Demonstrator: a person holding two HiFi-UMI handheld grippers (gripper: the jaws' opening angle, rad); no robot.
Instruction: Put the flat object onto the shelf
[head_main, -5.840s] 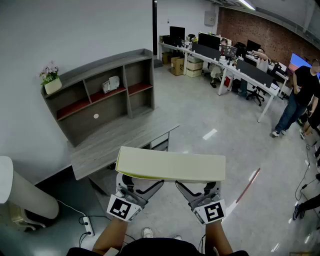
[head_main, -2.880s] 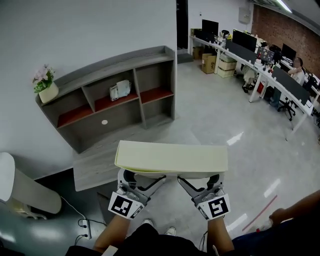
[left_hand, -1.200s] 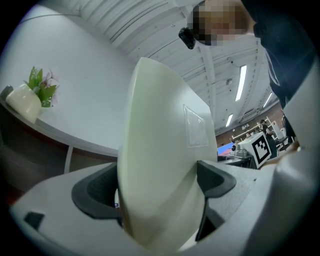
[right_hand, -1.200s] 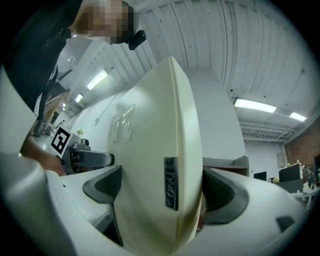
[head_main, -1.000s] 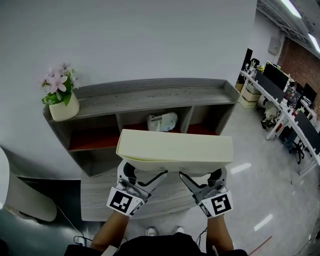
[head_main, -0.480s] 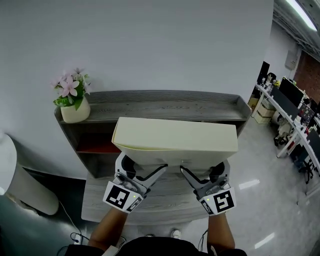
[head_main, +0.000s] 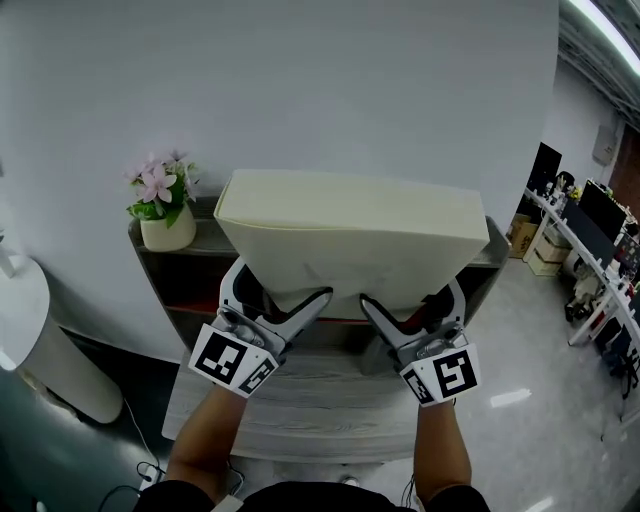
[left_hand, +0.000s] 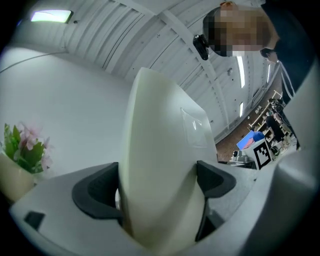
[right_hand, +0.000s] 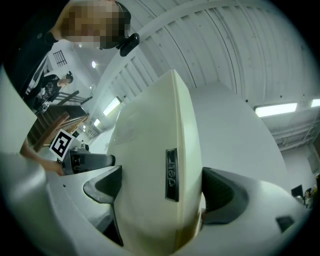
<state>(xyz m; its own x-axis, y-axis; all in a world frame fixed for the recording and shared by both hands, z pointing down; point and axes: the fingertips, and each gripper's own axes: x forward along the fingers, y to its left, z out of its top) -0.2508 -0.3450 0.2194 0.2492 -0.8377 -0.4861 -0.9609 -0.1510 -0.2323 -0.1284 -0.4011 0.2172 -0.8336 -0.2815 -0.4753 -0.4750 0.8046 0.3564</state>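
flat cream object (head_main: 352, 232) clamped between left tongs (head_main: 283, 305) and right tongs (head_main: 385, 309), above shelf (head_main: 165, 262).

Flat object (head_main: 350, 235) hides most of shelf (head_main: 168, 278) top.

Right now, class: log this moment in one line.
left gripper: shut on cream flat case | right gripper: shut on same case | case: held before grey shelf unit, not yet placed

flat object (head_main: 350, 235): cream | shelf (head_main: 158, 272): grey woodgrain, boards seemingly red | flowers (head_main: 157, 183): pink | pot (head_main: 168, 232): cream
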